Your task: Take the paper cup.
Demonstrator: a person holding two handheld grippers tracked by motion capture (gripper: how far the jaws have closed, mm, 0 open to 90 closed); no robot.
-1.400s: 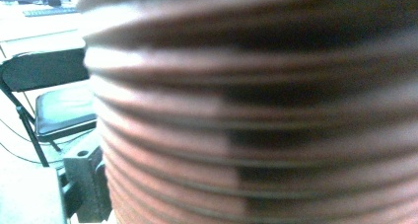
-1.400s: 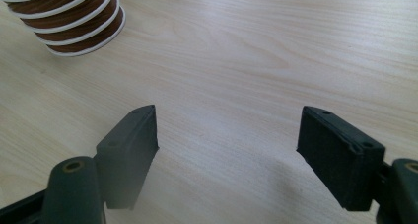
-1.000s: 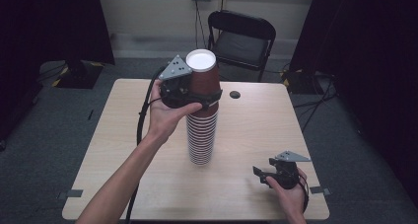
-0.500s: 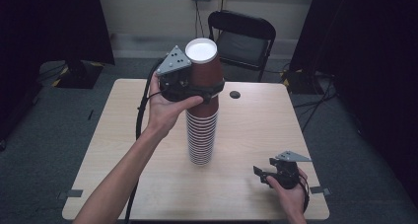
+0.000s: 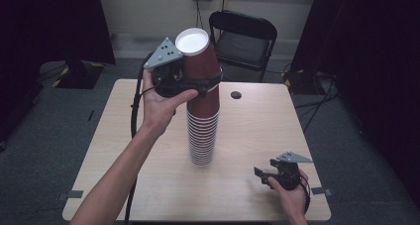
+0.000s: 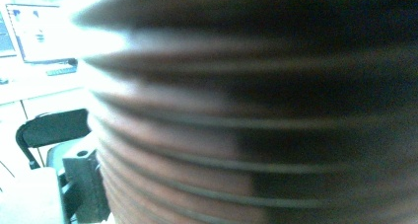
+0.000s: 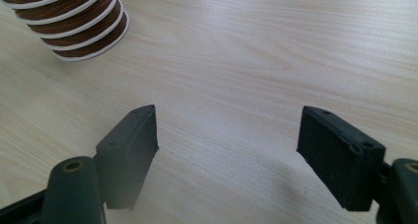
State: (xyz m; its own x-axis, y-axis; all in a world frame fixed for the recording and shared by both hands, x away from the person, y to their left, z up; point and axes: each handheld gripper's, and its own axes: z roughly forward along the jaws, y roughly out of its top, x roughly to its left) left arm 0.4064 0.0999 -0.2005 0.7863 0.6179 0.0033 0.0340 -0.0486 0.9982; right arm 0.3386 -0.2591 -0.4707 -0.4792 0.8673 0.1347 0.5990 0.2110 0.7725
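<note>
the left gripper [image 5: 200, 81] is clamped round the top cup [image 5: 198, 61], tilted, directly above the upright stack of cups [image 5: 203, 136], while the right gripper [image 5: 271, 173], jaws wide and empty, rests low beside the stack's base.

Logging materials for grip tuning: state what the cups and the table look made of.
Cups: likely paper, matte brown, with thin white rolled rims showing where they nest. Table: pale wood-grain top, probably laminate, with a smooth, low sheen.
</note>
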